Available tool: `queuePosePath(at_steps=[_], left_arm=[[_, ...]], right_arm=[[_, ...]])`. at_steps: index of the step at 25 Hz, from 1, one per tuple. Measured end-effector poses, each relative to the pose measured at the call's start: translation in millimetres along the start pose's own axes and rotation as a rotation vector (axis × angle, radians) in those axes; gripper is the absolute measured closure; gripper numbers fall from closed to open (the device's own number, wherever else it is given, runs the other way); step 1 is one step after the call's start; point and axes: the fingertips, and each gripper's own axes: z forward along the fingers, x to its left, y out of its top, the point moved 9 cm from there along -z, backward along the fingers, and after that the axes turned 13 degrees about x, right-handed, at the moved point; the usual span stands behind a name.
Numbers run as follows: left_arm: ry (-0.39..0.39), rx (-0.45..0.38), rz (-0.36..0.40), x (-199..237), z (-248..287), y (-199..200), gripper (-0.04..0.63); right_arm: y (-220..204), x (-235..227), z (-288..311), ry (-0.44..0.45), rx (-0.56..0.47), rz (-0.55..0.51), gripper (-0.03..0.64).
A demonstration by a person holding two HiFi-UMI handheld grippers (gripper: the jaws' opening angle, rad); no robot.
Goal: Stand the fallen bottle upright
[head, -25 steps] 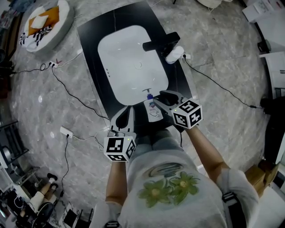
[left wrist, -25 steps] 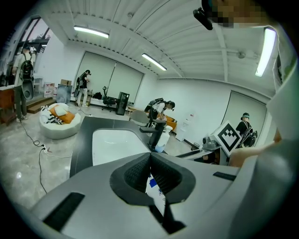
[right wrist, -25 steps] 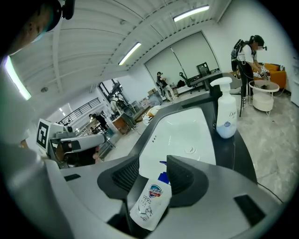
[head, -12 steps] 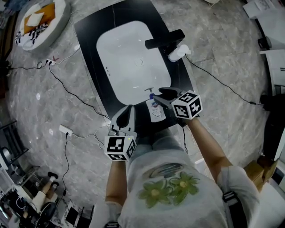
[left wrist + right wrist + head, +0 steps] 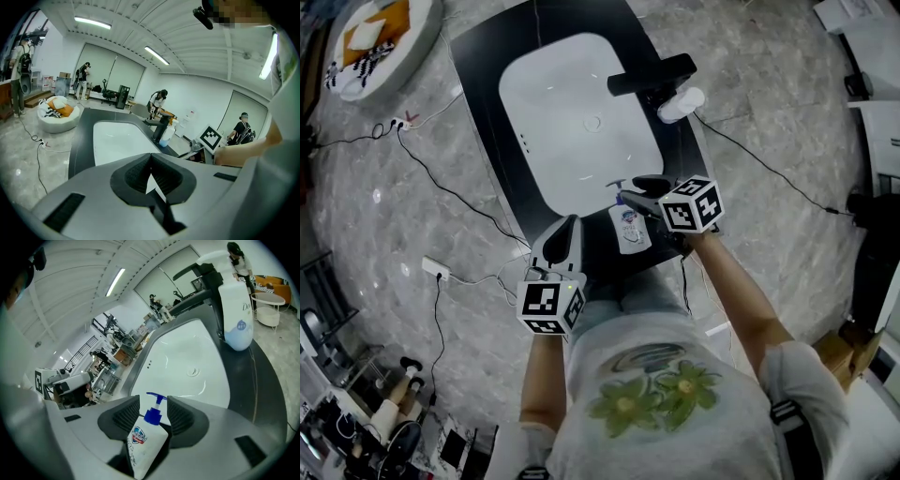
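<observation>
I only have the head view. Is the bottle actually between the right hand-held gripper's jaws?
Observer: Yes. In the right gripper view the bottle sits between the jaws of the right hand-held gripper, with its blue pump pointing away from the camera.
Operator: Is it clamped?
Observer: I cannot tell. Gaps show on either side of the pump, between it and the pads.
Operator: And the other one?
Observer: The left hand-held gripper has its jaws together, with nothing between them.
</observation>
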Motion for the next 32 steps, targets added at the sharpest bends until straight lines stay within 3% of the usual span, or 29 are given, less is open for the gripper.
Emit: queuePosePath(at_steps=[12,32], left_arm=[[0.003,0.012,-0.002,4.4,3.2,-2.1,0.577],[0.027,0.006,-0.009,8.2,5.6,-5.1,0.577]], right_arm=[[-3.0,-18.9,20.3,0.076,0.063,0.093,0.451],[0.5,-27.0,39.9,0.183,0.170,0.135,0.452]])
